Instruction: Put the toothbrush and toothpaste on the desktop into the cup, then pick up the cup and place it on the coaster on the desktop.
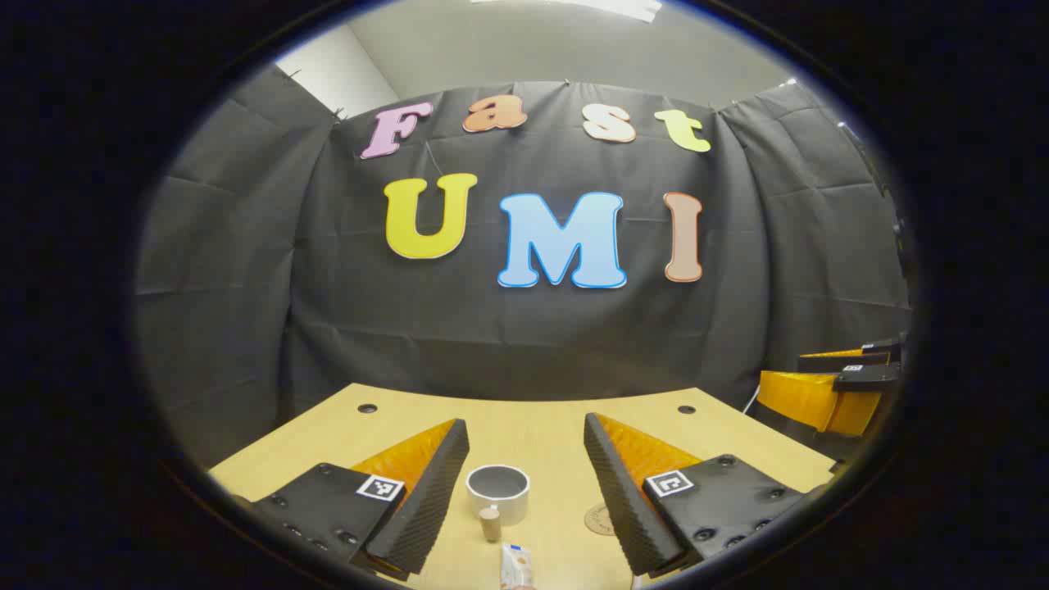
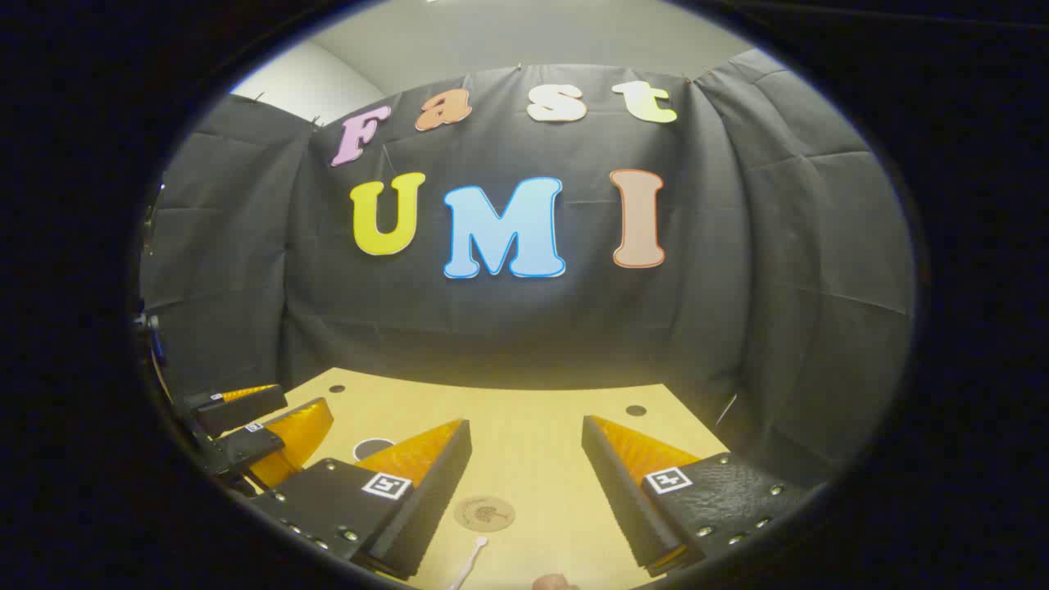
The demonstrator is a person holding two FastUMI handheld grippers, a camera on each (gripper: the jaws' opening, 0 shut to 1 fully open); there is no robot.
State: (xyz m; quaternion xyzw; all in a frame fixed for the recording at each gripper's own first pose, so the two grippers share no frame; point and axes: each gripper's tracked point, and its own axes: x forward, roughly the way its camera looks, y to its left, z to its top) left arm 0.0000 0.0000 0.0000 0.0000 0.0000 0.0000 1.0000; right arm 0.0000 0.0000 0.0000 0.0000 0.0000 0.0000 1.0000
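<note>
Left gripper view: the left gripper (image 1: 526, 459) hangs above the desktop (image 1: 541, 426) with its fingers spread wide, holding nothing. Between them, lower centre, the cup (image 1: 498, 492) stands upright, mouth open. Just below it lies the toothpaste (image 1: 515, 564), cap end toward the cup; whether the cap touches the cup wall cannot be told, and the tube's lower end is cut off at the bottom edge. The coaster (image 1: 601, 519) sits lower right of the cup, half hidden behind the right-hand finger. At the far right edge the right gripper (image 1: 828, 385) shows partly, its fingers apart.

Right gripper view: the right gripper (image 2: 526, 459) is released, fingers wide, nothing between them. The coaster (image 2: 484, 513) lies flat at lower centre. Below it the toothbrush (image 2: 471, 559) runs toward the bottom edge, its lower part cut off. The cup (image 2: 371, 447) is mostly hidden behind the left-hand finger; only its rim shows. The left gripper (image 2: 270, 418) appears at lower left.
</note>
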